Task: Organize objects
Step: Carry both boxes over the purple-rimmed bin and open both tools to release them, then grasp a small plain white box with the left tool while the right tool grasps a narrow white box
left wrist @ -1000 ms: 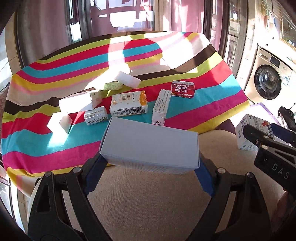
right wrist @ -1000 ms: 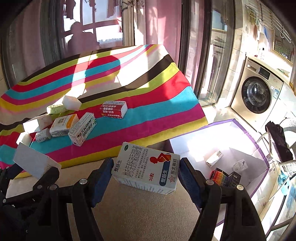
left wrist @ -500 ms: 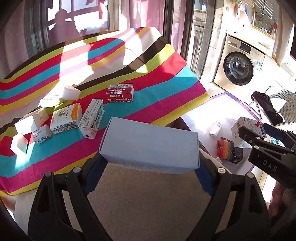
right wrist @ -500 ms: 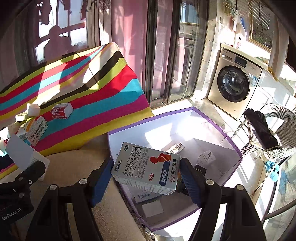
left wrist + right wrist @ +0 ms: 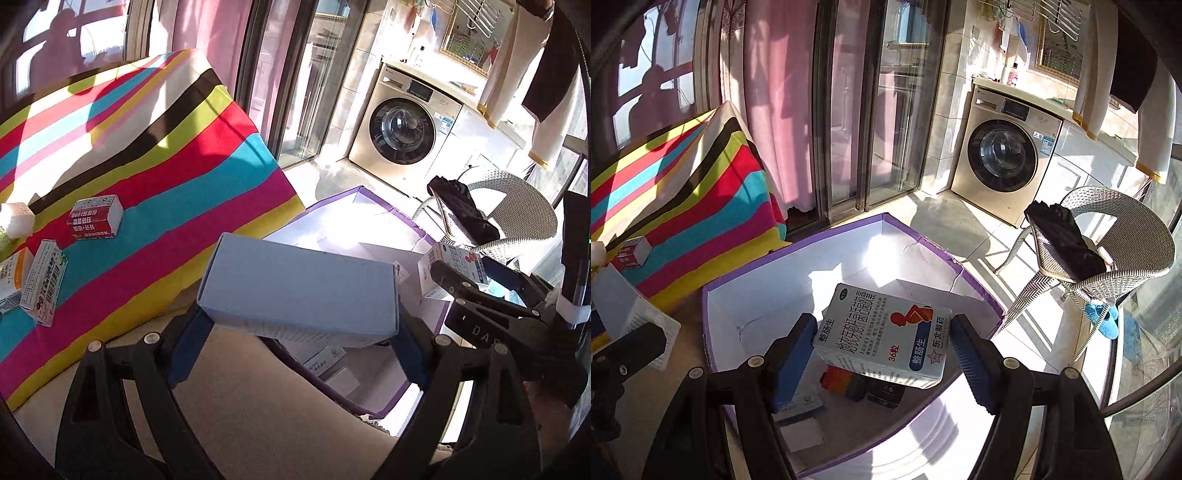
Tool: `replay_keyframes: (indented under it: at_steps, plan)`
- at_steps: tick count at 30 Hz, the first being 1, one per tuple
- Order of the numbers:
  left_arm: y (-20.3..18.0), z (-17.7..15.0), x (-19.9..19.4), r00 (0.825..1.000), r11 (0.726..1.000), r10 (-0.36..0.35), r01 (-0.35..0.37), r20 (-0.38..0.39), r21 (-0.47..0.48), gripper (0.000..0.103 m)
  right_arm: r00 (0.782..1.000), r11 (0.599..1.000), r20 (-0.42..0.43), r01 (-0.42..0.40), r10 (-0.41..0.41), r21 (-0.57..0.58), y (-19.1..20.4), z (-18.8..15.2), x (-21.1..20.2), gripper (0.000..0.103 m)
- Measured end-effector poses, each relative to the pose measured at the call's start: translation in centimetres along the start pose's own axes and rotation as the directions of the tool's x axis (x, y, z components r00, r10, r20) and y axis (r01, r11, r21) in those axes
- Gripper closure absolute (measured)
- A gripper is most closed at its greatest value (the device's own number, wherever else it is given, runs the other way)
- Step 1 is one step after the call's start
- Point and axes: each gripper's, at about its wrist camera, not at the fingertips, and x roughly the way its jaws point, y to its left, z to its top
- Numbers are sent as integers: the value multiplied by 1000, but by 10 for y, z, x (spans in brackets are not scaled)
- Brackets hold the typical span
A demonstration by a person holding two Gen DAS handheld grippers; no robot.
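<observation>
Both held boxes — blue carton [image 5: 301,291], medicine box [image 5: 886,339] — now over purple bin [image 5: 827,236]

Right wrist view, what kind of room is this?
Probably a home laundry balcony or sunroom: a front-loading washing machine stands against a tiled wall, sliding glass doors with pink curtains beside them, and a wicker chair in sunlight.

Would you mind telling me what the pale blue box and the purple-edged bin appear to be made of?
The pale blue box looks like matte corrugated cardboard: fluting shows along its lower edge. The purple-edged bin seems to be paperboard, white inside, with creases and a torn rim; plastic sheet can't be excluded.
</observation>
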Motion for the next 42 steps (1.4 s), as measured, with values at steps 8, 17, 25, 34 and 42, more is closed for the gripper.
replay_keyframes:
  at_steps: [8, 17, 25, 34, 42]
  plan:
    - [12, 5, 1, 994, 990, -107, 105, -15, -98, 3, 1000, 999, -21, 8, -7, 47, -16, -1, 8, 27]
    - [43, 2, -38, 999, 991, -10, 16, 44, -136, 3, 999, 1000, 42, -14, 15, -24, 16, 4, -6, 20]
    - [87, -20, -74, 990, 977, 110, -91, 90, -194, 3, 977, 974, 48, -203, 208, -98, 66, 5, -26, 20]
    - [155, -64, -113, 967, 920, 245, -207, 76, -333, 4, 865, 851, -86, -502, 494, -153, 148, -5, -30, 20]
    - [228, -112, -162, 913, 821, 405, -339, 50, -459, 4, 818, 793, -150, -575, 556, -201, 214, -11, -33, 20]
